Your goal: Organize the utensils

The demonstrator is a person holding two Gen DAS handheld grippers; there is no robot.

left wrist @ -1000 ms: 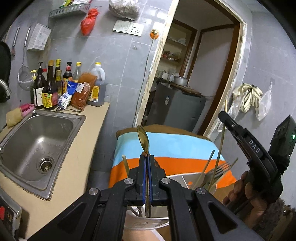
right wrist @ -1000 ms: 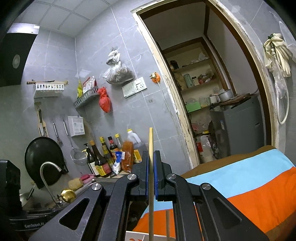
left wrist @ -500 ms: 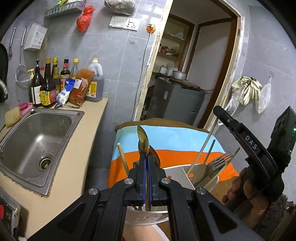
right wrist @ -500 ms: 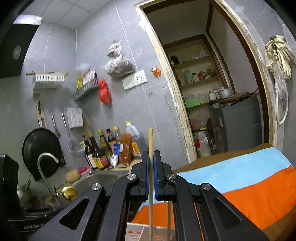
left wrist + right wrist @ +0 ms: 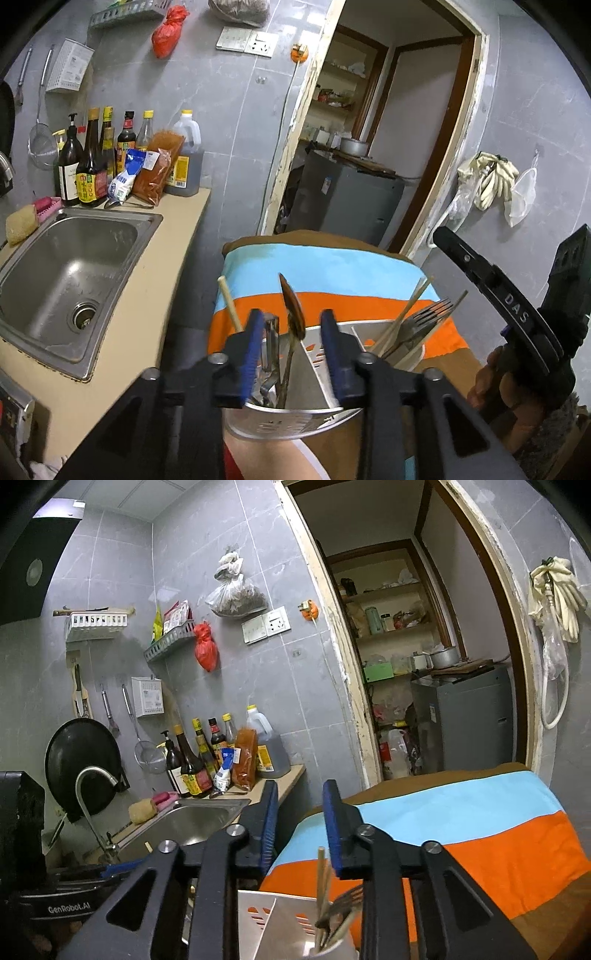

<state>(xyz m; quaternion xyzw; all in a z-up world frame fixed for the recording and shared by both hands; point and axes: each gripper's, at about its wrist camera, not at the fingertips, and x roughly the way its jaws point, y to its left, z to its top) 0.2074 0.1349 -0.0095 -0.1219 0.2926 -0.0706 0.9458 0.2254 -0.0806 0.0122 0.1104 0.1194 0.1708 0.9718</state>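
Spoon (image 5: 291,314) and chopstick (image 5: 320,867) now loose in holder (image 5: 314,354), both claws just parted.

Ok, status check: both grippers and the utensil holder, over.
Left gripper jaws just opened, spoon loose between them, standing in the holder. Right gripper jaws just opened, chopstick dropped in beside the fork. Nothing in the way.

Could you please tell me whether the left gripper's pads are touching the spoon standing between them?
Apart. The left wrist view shows the spoon standing free between the left gripper's blue pads, with a gap on each side.
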